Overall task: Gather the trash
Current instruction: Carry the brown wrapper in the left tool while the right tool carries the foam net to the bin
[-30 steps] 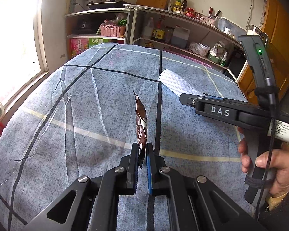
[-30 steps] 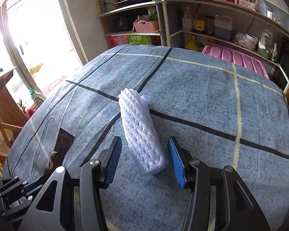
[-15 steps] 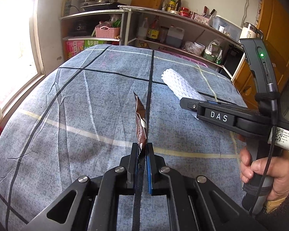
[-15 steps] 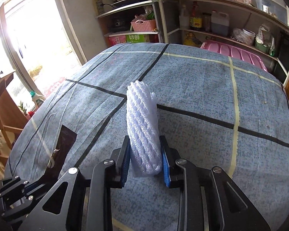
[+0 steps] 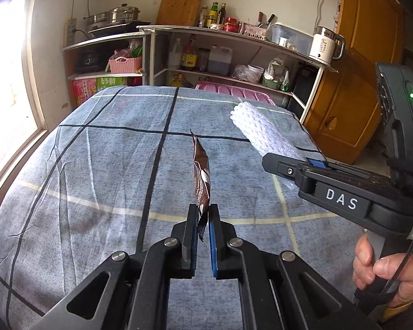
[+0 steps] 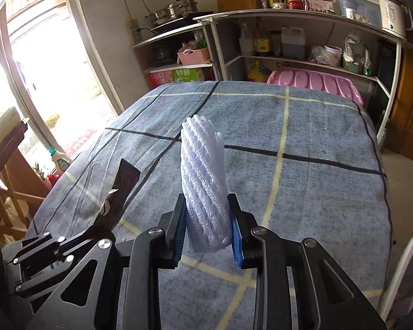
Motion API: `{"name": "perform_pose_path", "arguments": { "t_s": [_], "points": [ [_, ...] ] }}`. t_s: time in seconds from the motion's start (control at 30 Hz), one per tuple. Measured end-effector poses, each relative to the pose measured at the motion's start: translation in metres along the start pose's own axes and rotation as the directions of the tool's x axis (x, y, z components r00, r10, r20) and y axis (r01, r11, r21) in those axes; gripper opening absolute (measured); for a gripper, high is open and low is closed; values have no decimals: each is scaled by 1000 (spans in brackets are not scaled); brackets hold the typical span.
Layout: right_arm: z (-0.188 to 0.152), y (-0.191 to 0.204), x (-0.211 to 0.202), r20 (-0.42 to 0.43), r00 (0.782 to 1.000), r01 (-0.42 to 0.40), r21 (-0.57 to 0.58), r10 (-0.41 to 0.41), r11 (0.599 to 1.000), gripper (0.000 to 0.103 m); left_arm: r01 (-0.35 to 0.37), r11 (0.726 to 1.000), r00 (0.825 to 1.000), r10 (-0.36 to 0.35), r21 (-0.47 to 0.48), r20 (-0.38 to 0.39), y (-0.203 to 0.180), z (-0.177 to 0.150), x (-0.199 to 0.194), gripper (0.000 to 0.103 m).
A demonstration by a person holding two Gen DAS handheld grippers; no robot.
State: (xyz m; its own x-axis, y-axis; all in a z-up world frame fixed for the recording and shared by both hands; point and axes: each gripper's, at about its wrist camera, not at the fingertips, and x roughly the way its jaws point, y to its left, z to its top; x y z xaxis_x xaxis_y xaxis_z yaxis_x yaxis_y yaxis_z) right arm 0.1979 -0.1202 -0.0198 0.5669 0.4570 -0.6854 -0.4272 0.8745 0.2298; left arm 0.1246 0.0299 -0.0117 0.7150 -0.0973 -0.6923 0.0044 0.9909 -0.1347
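My left gripper (image 5: 203, 214) is shut on a brown snack wrapper (image 5: 202, 176), held edge-on above the blue checked tablecloth (image 5: 102, 165). My right gripper (image 6: 208, 220) is shut on a white foam fruit net (image 6: 203, 181), lifted off the cloth and pointing up. In the left wrist view the right gripper (image 5: 314, 165) is at the right with the foam net (image 5: 258, 129) sticking out of it. In the right wrist view the left gripper (image 6: 107, 214) and its wrapper (image 6: 122, 184) are at the lower left.
Shelves (image 5: 234, 55) with bottles, pots and a pink basket (image 5: 125, 64) stand behind the table. A pink tray (image 6: 314, 82) lies beyond the far edge. A wooden cabinet (image 5: 352, 82) is at the right, a bright window (image 6: 41, 63) and a wooden chair (image 6: 8, 170) at the left.
My right gripper closed on the foam net and lifted it off the cloth. Both grippers rose and tilted up; the left kept hold of the wrapper.
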Motion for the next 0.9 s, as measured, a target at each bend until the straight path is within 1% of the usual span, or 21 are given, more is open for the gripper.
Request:
{"name": "perform_pose_path", "arguments": {
  "t_s": [0.13,0.3,0.47,0.6,0.67,0.8,0.9],
  "points": [
    [-8,-13,-32,44,999,12,40,-13,999,29,31,999,999,-31,32,16,-21,2,-8,7],
    [-24,-32,-67,78,995,64,73,-70,995,29,82,993,996,-84,89,26,-57,3,-14,7],
    [-40,-61,-106,110,985,117,123,-131,985,29,149,977,988,-154,155,23,-101,2,-16,7],
    [-56,-89,-136,128,971,178,173,-201,969,29,202,957,978,-207,209,5,-140,-1,-15,7],
    [-64,-104,-149,136,966,192,206,-222,960,29,229,945,972,-234,235,-6,-158,-4,-13,7],
    [-81,-134,-173,131,950,241,261,-282,935,29,277,919,960,-278,280,-38,-196,-9,-8,7],
    [-95,-155,-187,115,939,276,305,-323,911,29,320,898,947,-314,304,-70,-222,-17,-3,7]
  ]
}}
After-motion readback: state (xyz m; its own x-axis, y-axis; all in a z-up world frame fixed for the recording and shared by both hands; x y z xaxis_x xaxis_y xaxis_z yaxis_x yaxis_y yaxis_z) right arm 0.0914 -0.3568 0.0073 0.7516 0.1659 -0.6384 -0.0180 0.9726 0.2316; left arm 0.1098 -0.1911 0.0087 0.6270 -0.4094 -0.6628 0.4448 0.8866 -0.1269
